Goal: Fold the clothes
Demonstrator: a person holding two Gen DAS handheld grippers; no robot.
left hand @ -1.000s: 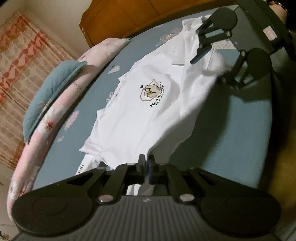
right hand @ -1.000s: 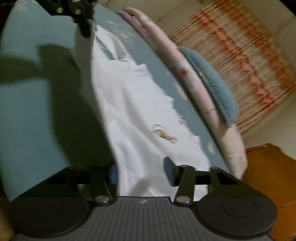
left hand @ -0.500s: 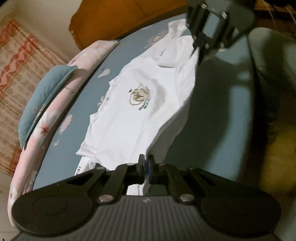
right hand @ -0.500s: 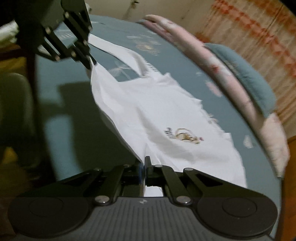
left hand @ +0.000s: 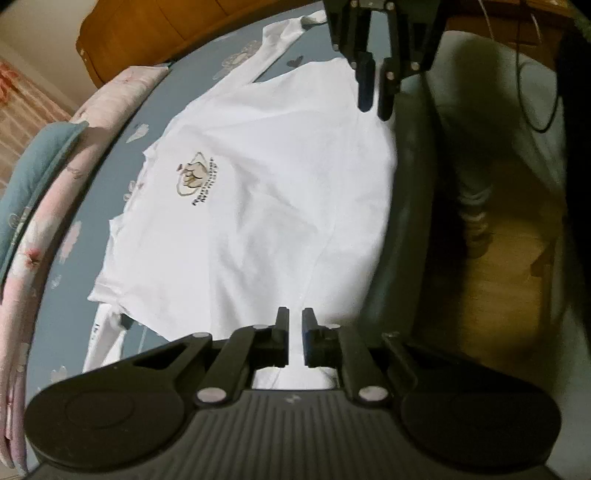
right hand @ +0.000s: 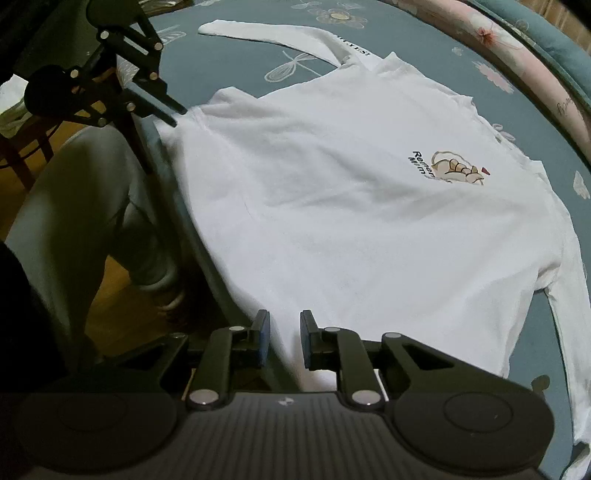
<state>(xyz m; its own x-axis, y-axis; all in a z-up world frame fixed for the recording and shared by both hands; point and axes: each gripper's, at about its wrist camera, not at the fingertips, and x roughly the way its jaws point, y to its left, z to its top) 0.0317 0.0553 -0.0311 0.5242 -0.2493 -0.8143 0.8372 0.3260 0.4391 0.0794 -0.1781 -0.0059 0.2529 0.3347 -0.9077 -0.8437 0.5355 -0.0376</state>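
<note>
- A white long-sleeved shirt (left hand: 266,206) is being shown lying flat, print side up, on a blue floral bedspread (right hand: 236,48), with its hem along the near edge of the bed where the person is standing.
- The left gripper (left hand: 293,325) is being held over the hem's left corner; its jaws are being opened, a narrow gap is being shown, and no cloth is seen pinched between the pads.
- The right gripper (right hand: 283,328) is being held over the hem's other corner, toward the right; its jaws are likewise being opened, and the fabric is lying beneath them, ungripped.
- The shirt's long axis is being run from the near hem away to the far collar, toward the pink quilt (left hand: 40,236) and the blue pillow (left hand: 26,177) at the bed's far side.
- One sleeve (right hand: 273,35) is being left stretched out beyond the left gripper; the other is trailing off on the right-hand side.
- Each hem corner is being covered by its own hand, neither clearly nearer, and the sleeves are judged the likely next parts to be folded in.
</note>
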